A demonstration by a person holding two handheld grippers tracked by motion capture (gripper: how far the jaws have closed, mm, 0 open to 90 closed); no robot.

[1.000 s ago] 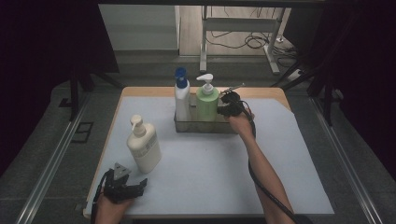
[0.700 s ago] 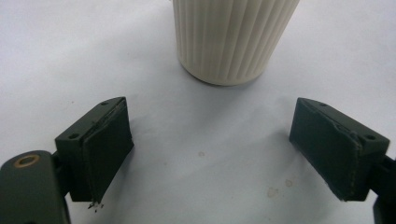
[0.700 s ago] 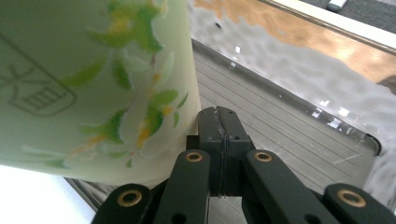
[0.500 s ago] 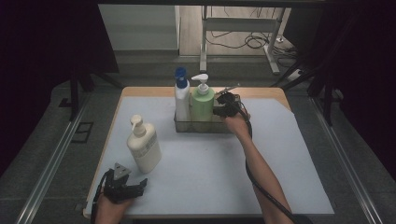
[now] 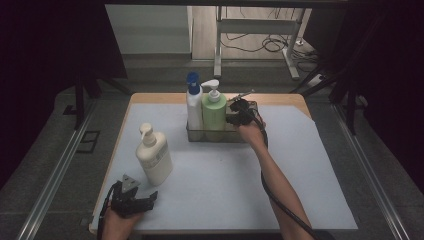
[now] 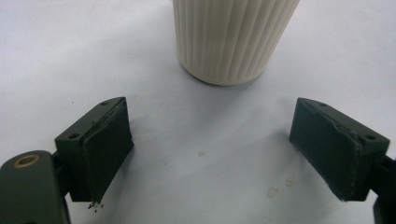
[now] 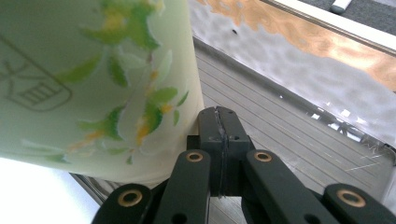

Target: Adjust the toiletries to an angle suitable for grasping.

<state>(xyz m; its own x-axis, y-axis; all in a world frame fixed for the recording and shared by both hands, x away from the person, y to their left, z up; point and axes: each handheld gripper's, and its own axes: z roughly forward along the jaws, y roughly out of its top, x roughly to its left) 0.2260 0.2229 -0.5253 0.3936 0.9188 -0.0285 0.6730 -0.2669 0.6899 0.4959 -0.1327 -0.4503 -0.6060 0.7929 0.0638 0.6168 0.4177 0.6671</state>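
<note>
From the high view, the right gripper (image 5: 234,114) sits at the far side of the table (image 5: 320,165), pressed in beside the green pump bottle (image 5: 215,114), which stands upright in a clear tray (image 5: 200,135) next to a white bottle with a blue cap (image 5: 193,102). The right gripper view adds what the high view cannot: its two black jaws are closed flat against each other with nothing between them, their tips just beside the green bottle's leaf-printed wall and above the ribbed tray floor. The left gripper (image 5: 131,200) rests at the near left corner, close to a cream pump bottle (image 5: 153,157) standing on the white mat. The left gripper view shows its jaws spread wide apart and empty, the ribbed base of the cream bottle ahead of them, not touching.
</note>
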